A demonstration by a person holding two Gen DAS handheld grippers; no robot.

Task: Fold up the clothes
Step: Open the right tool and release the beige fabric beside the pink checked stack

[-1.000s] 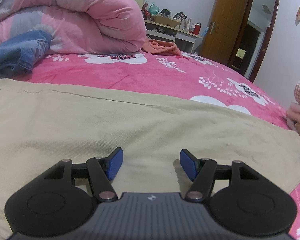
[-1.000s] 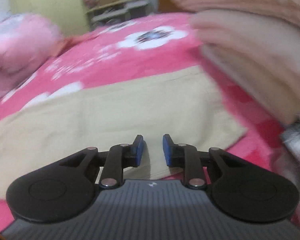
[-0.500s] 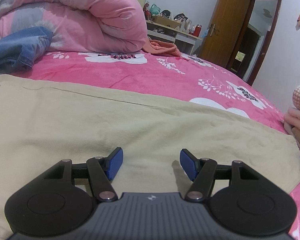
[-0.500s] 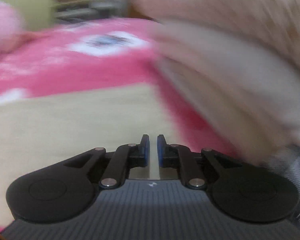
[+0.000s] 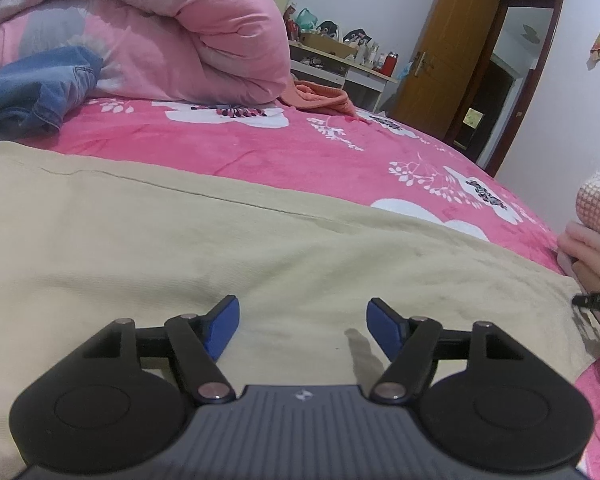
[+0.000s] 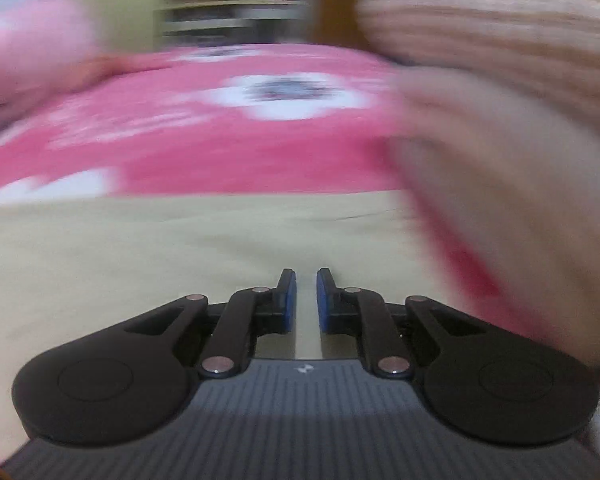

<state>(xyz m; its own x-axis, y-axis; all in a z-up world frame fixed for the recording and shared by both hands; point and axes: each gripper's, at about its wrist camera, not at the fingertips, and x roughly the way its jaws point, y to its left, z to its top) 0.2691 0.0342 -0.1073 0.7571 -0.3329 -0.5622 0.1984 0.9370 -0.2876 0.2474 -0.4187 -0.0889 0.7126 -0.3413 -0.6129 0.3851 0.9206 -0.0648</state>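
A beige garment (image 5: 228,248) lies spread flat across the pink flowered bedspread (image 5: 300,152). My left gripper (image 5: 302,326) hovers low over its near part, open, with nothing between the blue pads. My right gripper (image 6: 306,300) sits at the garment's (image 6: 140,248) right edge. Its blue pads are drawn almost together, with a thin strip of beige cloth in the slit. The right wrist view is smeared by motion. The right gripper's black tip (image 5: 596,302) shows at the garment's right corner in the left wrist view.
A rolled pink quilt (image 5: 160,40) and blue jeans (image 5: 32,88) lie at the bed's far left, with an orange cloth (image 5: 320,98) behind. A cluttered desk (image 5: 340,60) and a brown door (image 5: 440,52) stand beyond. A person's hand and knitted sleeve (image 6: 500,140) are at the right.
My right gripper's fingers closed from a clear gap to a narrow slit, and its view swung around. The left gripper stayed open and barely moved.
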